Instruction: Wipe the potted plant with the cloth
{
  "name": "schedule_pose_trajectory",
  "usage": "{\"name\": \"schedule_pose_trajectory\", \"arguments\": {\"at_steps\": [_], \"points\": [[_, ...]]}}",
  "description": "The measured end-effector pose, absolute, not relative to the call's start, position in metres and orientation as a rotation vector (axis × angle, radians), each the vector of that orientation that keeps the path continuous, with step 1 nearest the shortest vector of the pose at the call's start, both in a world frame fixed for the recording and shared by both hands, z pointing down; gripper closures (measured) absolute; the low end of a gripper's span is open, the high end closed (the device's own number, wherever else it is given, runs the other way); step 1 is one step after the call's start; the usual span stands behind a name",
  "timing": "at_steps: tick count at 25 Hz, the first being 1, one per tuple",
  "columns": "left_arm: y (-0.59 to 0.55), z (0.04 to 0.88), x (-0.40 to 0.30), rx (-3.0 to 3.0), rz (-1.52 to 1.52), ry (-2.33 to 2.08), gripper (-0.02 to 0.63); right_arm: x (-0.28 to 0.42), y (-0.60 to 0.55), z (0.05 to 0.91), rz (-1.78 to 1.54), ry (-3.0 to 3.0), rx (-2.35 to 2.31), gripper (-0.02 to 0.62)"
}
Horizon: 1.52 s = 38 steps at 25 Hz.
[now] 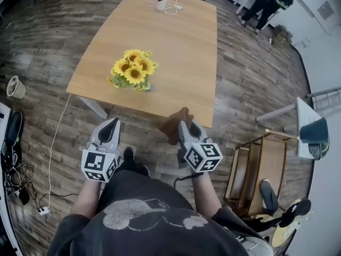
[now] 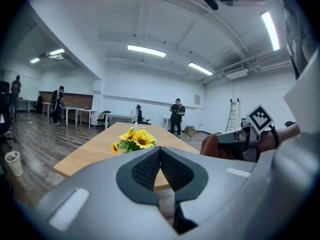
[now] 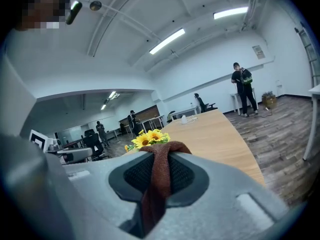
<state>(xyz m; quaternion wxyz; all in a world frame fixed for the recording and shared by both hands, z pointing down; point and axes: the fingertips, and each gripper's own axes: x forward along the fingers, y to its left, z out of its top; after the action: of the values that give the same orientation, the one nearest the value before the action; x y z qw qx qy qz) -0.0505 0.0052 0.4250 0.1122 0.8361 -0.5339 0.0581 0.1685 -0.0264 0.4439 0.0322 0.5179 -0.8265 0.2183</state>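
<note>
1 table (image 1: 181, 52), 1 potted plant (image 1: 133, 69), 1 cloth (image 1: 171, 130), 2 grippers: left gripper (image 1: 112, 121), right gripper (image 1: 184, 125)

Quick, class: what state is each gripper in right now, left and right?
Left gripper: closed, nothing between its jaws.
Right gripper: closed, holding the brown cloth.

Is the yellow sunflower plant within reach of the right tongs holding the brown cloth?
Probably yes: the right tongs, shut on the brown cloth, hover at the wooden table's near edge, with only bare tabletop before the yellow sunflower plant.
</note>
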Motion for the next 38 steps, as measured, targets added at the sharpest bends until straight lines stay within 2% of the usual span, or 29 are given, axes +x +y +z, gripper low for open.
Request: {"name": "schedule_pose_trajectory", "arguments": {"at_steps": [4,9,13,17,20,30,38], "points": [[-0.029,0.437,-0.047,2.495,0.199,-1.486,0.578,0.173,-0.048,0.437,0.665,-2.489,1.664,0.552],[-0.064,0.45,-0.047,2.571,0.218,-1.416,0.502,0.174,-0.082,0.433,0.662,-2.414,1.776,0.552],[-0.086,0.475,-0.048,2.664,0.28,-1.372,0.374,0.159,-0.105,0.437,0.644,-2.381,1.788,0.552],[-0.105,0.496,-0.041,2.741,0.347,-1.329,0.287,0.162,-0.121,0.437,0.623,-2.33,1.86,0.552],[-0.121,0.514,-0.037,2.733,0.398,-1.334,0.192,0.167,-0.127,0.442,0.643,-2.304,1.879,0.552],[-0.158,0.565,-0.036,2.586,0.598,-1.455,0.118,0.174,-0.176,0.467,0.713,-2.337,1.76,0.552],[-0.189,0.572,-0.043,2.53,0.644,-1.569,0.11,0.154,-0.216,0.501,0.726,-2.417,1.401,0.552]]}}
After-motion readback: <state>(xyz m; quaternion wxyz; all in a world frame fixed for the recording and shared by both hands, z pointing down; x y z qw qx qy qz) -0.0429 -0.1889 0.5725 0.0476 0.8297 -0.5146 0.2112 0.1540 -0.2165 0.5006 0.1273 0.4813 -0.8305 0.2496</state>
